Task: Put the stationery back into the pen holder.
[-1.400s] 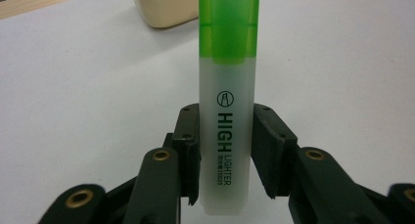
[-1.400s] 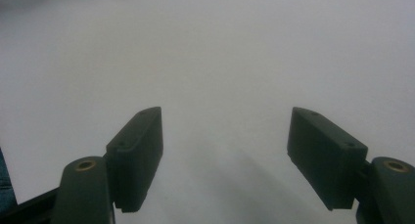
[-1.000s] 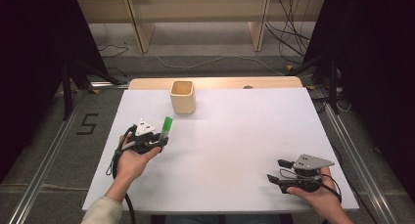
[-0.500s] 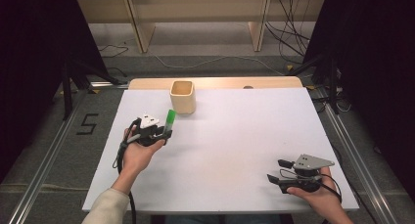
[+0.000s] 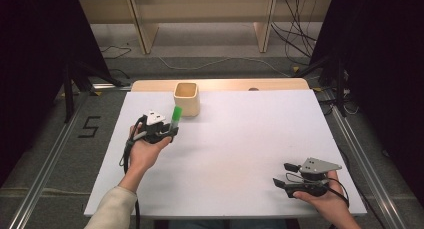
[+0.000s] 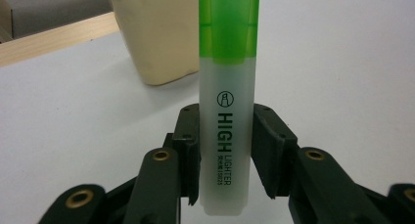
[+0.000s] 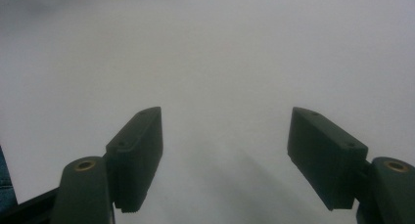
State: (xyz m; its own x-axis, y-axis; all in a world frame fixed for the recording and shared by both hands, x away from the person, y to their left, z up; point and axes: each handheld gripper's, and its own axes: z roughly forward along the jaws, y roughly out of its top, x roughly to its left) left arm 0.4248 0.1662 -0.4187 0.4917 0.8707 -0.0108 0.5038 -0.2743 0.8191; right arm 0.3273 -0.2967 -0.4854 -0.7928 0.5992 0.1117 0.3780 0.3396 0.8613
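A green highlighter with a frosted body and green cap stands upright between the jaws of my left gripper, which is shut on its lower body. From the high view, that left gripper hovers just left of and in front of a cream square cup, the highlighter with its cap pointing up. The cup appears close behind the pen in the left gripper view. Near the table's front right corner, my right gripper is open, its jaws wide apart over bare white table with nothing between them.
The white table top has a wooden strip along its far edge. Metal rails run along both sides on the floor, with cables and shelf legs beyond the far edge.
My left gripper has carried the highlighter up and away from me, closer to the cream cup. The right gripper has stayed put.
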